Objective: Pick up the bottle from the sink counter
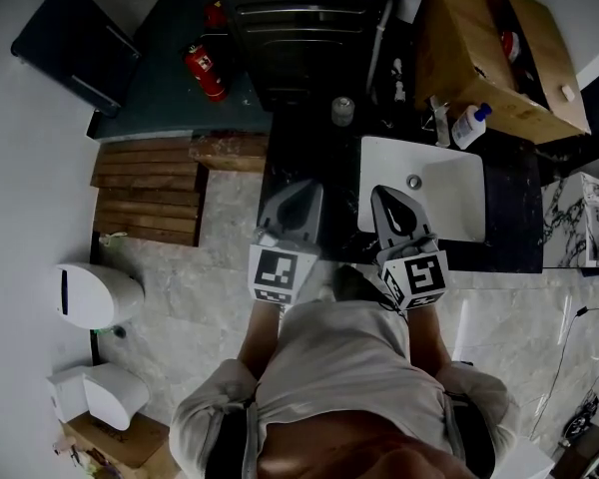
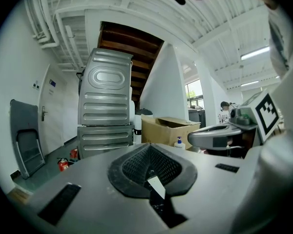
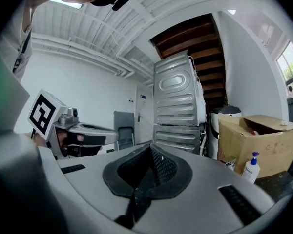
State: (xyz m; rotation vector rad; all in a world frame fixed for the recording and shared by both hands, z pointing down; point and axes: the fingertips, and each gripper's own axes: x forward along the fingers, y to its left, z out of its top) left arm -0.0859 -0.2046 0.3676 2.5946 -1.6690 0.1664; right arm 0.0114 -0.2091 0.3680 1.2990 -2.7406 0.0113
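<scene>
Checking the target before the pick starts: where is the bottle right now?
In the head view the bottle stands on the dark counter at upper right, between the white sink basin and the cardboard box.

- The place is a washroom corner set up inside a larger industrial hall.
- A white sink (image 1: 449, 193) sits in a dark counter (image 1: 509, 218), and a toilet (image 1: 95, 295) stands on the pale tiled floor (image 1: 180, 297).
- Two stacked metal machines (image 2: 106, 108), possibly a washer and dryer, stand under a wooden staircase (image 2: 129, 38).
- A red fire extinguisher (image 1: 206, 73), a cardboard box (image 1: 479, 58) and a ribbed white ceiling (image 3: 78, 48) with strip lights point to a workshop building.
</scene>
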